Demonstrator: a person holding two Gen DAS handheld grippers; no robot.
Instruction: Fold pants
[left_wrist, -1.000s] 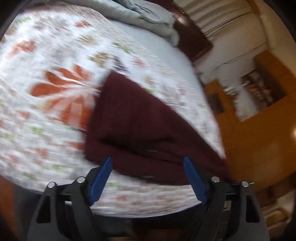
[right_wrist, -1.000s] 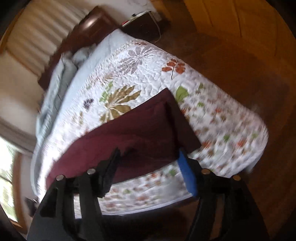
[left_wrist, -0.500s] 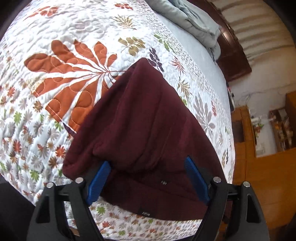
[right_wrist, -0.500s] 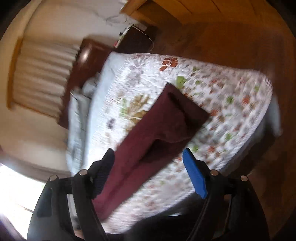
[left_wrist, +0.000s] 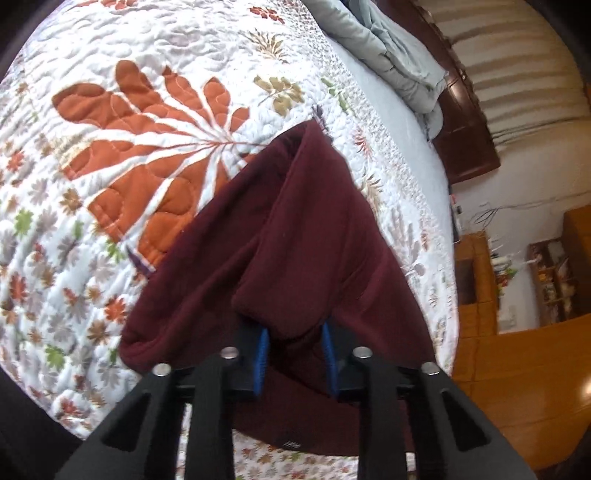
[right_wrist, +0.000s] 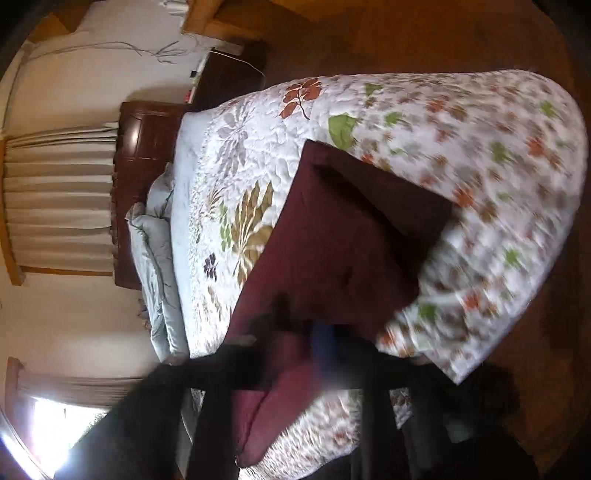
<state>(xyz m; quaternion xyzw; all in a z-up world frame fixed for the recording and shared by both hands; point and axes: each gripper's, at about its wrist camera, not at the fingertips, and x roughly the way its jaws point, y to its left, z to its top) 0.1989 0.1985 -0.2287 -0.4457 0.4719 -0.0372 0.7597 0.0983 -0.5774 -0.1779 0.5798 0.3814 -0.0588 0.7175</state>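
Note:
Dark maroon pants (left_wrist: 295, 236) lie partly folded on a white quilt with leaf prints (left_wrist: 110, 110). My left gripper (left_wrist: 295, 354) is shut on a bunched fold of the pants, lifted a little off the rest of the cloth. In the right wrist view the pants (right_wrist: 343, 236) stretch across the bed's end. My right gripper (right_wrist: 303, 343) is blurred, with its blue pad close to the black finger and maroon cloth at the jaws.
The bed's edge (right_wrist: 461, 373) drops to a wooden floor (right_wrist: 406, 37). A grey blanket (left_wrist: 391, 48) is heaped by the dark wooden headboard (left_wrist: 469, 122). Wooden cabinets (left_wrist: 517, 332) stand to the right of the bed.
My left gripper has closed on a fold of the pants and lifted it. My right gripper has narrowed from wide open and swung across the bed's end.

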